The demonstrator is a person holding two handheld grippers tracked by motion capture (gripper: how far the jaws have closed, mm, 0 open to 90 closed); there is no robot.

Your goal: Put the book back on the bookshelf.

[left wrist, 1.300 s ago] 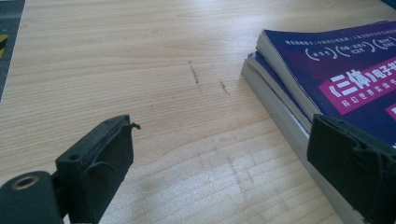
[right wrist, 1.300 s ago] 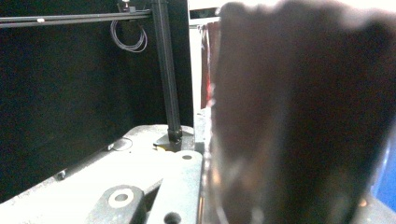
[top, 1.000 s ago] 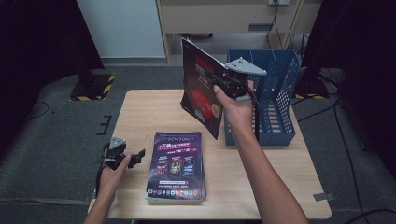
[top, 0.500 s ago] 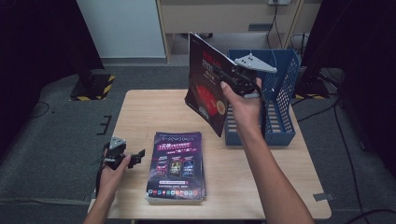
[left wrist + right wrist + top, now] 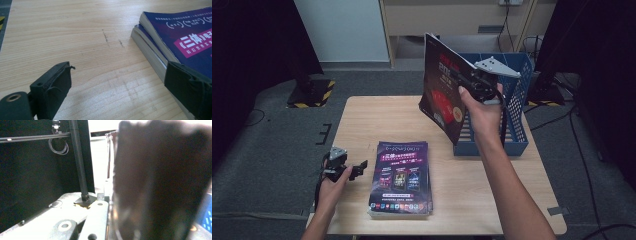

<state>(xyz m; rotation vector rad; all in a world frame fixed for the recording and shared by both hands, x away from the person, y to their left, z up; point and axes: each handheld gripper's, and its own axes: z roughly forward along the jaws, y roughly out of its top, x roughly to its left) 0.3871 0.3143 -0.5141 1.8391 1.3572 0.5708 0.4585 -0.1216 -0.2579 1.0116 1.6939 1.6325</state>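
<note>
Lowest in the high view, we see our left hand-held gripper (image 5: pixel 358 169) lying low at the lower left of the tabletop (image 5: pixel 362 120), jaws spread wide with nothing between them. In the left gripper view its jaws frame bare wood, with the stack (image 5: pixel 160 42) of books at the right edge of the frame, just beside the right jaw but not gripped. In the high view that stack (image 5: pixel 401 177) lies flat in the lower middle of the frame, purple cover up. Farther up, at upper right, our right hand-held gripper (image 5: pixel 469 80) is clamped on a dark red book (image 5: pixel 444 92), held upright and tilted in the air above the tabletop's far edge. In the right gripper view the book (image 5: pixel 160 182) is a dark blur close to the lens. Just behind it, right of centre, stands the blue basket (image 5: pixel 517 140) on the tabletop's right side.
</note>
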